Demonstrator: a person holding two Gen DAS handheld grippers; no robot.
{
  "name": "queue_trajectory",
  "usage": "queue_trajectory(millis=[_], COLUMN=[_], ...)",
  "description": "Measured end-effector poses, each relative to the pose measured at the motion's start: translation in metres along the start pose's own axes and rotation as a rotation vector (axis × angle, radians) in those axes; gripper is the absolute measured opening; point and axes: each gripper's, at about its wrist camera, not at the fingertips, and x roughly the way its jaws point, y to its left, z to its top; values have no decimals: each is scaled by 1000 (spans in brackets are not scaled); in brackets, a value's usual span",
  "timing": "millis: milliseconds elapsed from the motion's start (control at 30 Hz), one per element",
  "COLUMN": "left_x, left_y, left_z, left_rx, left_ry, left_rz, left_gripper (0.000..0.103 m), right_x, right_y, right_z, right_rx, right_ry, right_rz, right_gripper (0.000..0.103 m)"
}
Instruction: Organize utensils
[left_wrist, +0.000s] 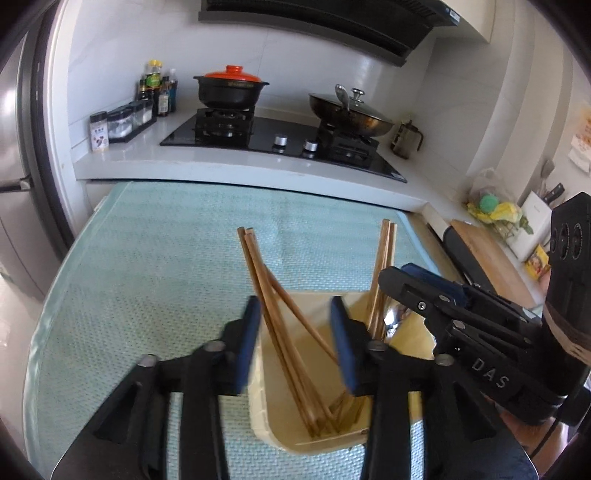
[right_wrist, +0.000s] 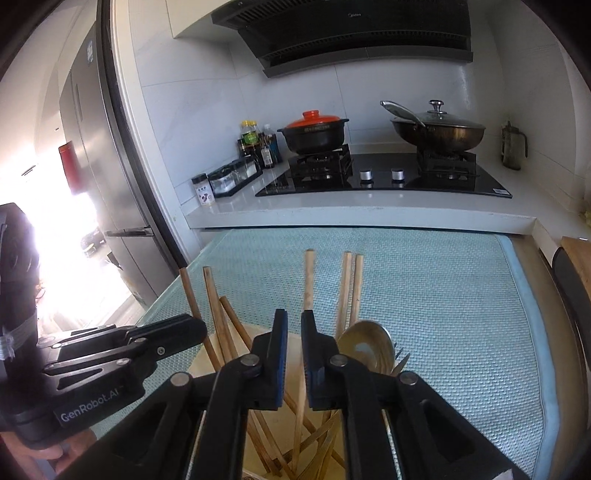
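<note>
A cream utensil holder (left_wrist: 291, 421) stands on the teal mat, with several wooden chopsticks (left_wrist: 275, 317) leaning in it. My left gripper (left_wrist: 295, 306) is over the holder's left part, open, with a bundle of chopsticks standing loose between its blue pads. My right gripper (right_wrist: 294, 317) hovers over the same holder (right_wrist: 207, 363). Its jaws stand only a narrow gap apart, and one chopstick (right_wrist: 308, 277) rises through that gap without looking pinched. A metal spoon (right_wrist: 365, 347) and a fork (right_wrist: 400, 360) sit in the holder just right of it. Each gripper shows in the other's view: right gripper (left_wrist: 402, 277), left gripper (right_wrist: 192, 330).
The teal mat (left_wrist: 147, 277) covers the table up to a white counter (left_wrist: 229, 162). On the counter are a gas hob, a black pot with a red lid (left_wrist: 229, 88), a lidded wok (left_wrist: 351, 110) and condiment bottles (left_wrist: 157, 88). A fridge stands left, a wooden board (left_wrist: 491, 262) right.
</note>
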Motion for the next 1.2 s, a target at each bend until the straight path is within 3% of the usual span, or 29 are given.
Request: queue_trajectory(millis=[67,133,200,333,433,500,567,700,733,900,1200], left_x=[-17,-35,-57,-100,-126,-141,-157,-181,-187,-209,-250], left_y=[3,5,3,-11,-25,-32,-36,-40,-39,-32,-31], left_z=[-2,-4,-8,-26,-46,-61,-79,-113,-121,-152,-178], left_rx=[10,28,44,108,161,178,181,162,151,100,65], left_ry=[-49,-87,-140,-239,-264,-258,-264,-251,-247,-171,-191], left_rz=[35,60,103,179,244,244,244,326,330,277,292], left_gripper=[74,86,100,102,103,103,103,103,103,103,103], right_x=[-9,-25,-43,-87,-125,-152,-178,-224,-233,-260,-287], right_y=[1,1,2,12,21,29,37,56,59,74,111], right_z=[0,2,4,4,-6,-20,-34,-69,-78,-119,-167], right_rx=[2,3,3,-34,-60,-66,-72,-96,-92,-56,-93], right_ry=[-24,-69,-99,-171,-222,-255,-284,-317,-318,-263,-237], right_rz=[-14,-19,-30,-90,-150,-175,-198,-273,-273,-272,-286], right_gripper=[59,66,67,83,86,87,89,97,103,103,103])
